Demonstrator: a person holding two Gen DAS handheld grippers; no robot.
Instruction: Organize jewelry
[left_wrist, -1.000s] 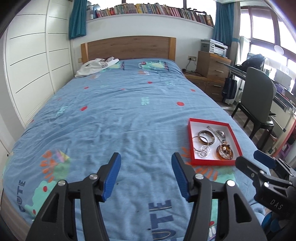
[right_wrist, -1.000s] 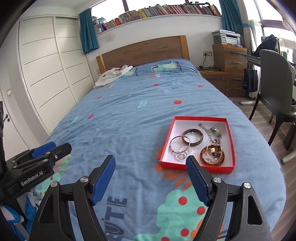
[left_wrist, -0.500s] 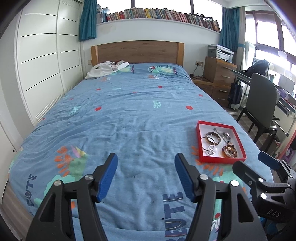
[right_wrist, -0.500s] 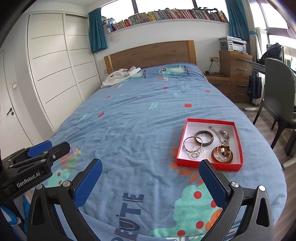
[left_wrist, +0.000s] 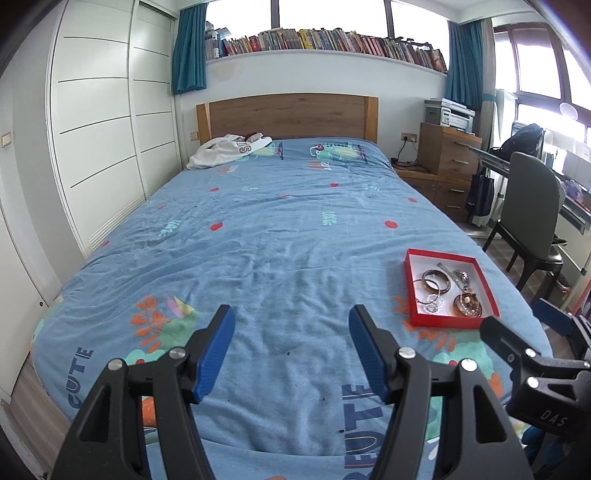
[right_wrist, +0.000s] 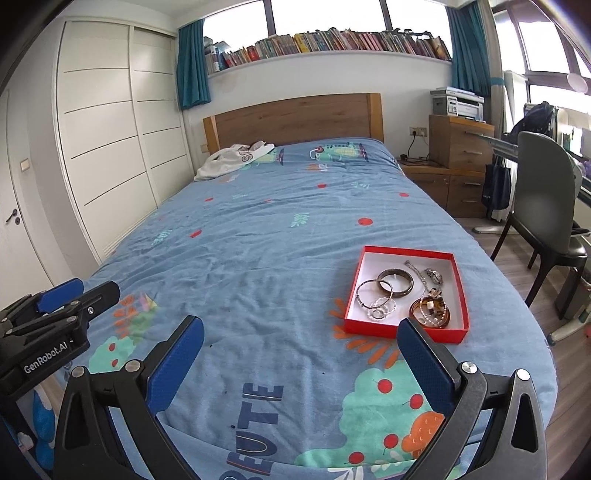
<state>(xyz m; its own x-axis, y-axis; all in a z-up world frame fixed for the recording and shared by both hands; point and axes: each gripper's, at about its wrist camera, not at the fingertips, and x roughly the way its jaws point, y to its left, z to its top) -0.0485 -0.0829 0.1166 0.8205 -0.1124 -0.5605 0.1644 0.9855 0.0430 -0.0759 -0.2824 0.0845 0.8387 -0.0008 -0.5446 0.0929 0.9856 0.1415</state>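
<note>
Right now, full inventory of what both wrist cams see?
bed: one, blue patterned cover, room centre
red box: one, red, white inside, on bed's right near foot
bangles: several, metal and amber, in box with chains
white garment: one, by headboard
headboard: one, wood
books: a row, shelf above bed
wardrobe: white, left wall
printer: one, on wooden drawers
chair: one, grey, right
left tongs: blue pads, open, empty
right tongs: blue pads, open, empty
</note>
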